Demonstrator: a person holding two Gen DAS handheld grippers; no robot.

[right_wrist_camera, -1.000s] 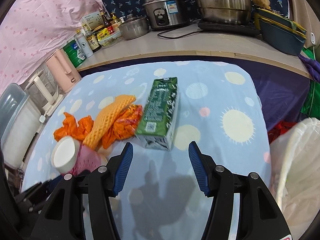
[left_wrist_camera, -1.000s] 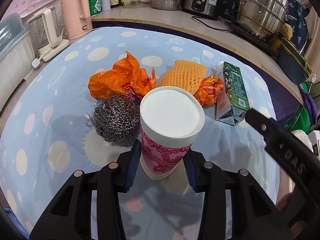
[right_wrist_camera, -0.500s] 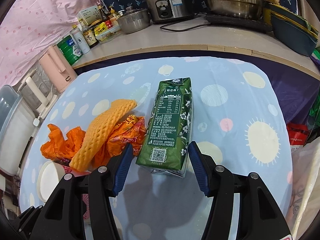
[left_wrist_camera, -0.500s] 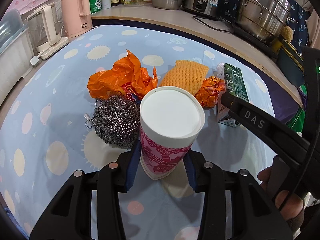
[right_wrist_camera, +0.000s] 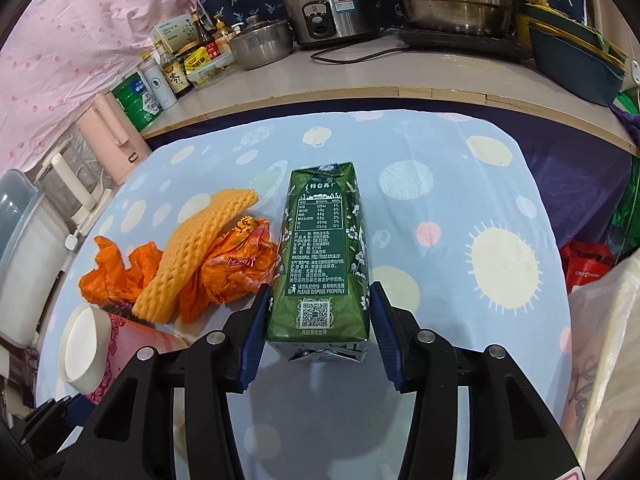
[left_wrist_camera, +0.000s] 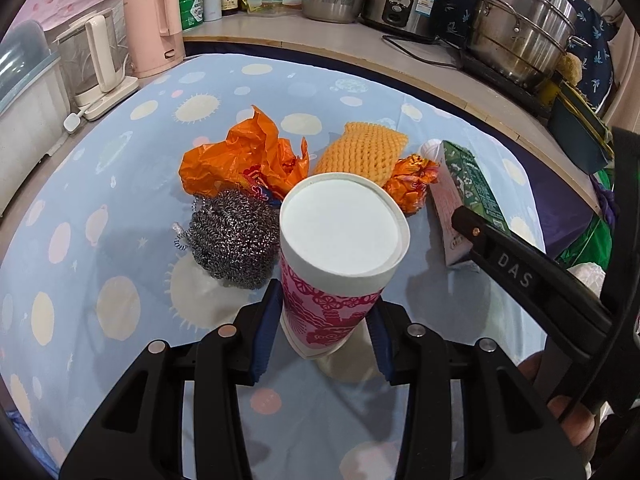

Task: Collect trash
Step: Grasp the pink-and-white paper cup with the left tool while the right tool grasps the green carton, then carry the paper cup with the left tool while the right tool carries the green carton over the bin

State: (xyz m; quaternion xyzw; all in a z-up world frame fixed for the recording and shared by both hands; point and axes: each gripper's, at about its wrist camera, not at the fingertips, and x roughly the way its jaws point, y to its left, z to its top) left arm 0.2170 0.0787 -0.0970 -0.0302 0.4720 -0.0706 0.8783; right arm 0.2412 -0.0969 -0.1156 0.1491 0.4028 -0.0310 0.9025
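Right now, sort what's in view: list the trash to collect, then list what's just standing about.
Trash: paper cup in the left gripper; green carton between the closing right gripper jaws; orange bag; foam net; crumpled wrapper.

Standing about: steel scourer, perhaps; pink kettle; rice cooker; steamer pot; bottles.

Each fisheye camera sits just behind its own gripper, angled down along the fingers at the table [left_wrist_camera: 120, 184] close ahead, and both views share the green carton [right_wrist_camera: 320, 256], paper cup [left_wrist_camera: 340, 248] and far counter [right_wrist_camera: 360, 76].
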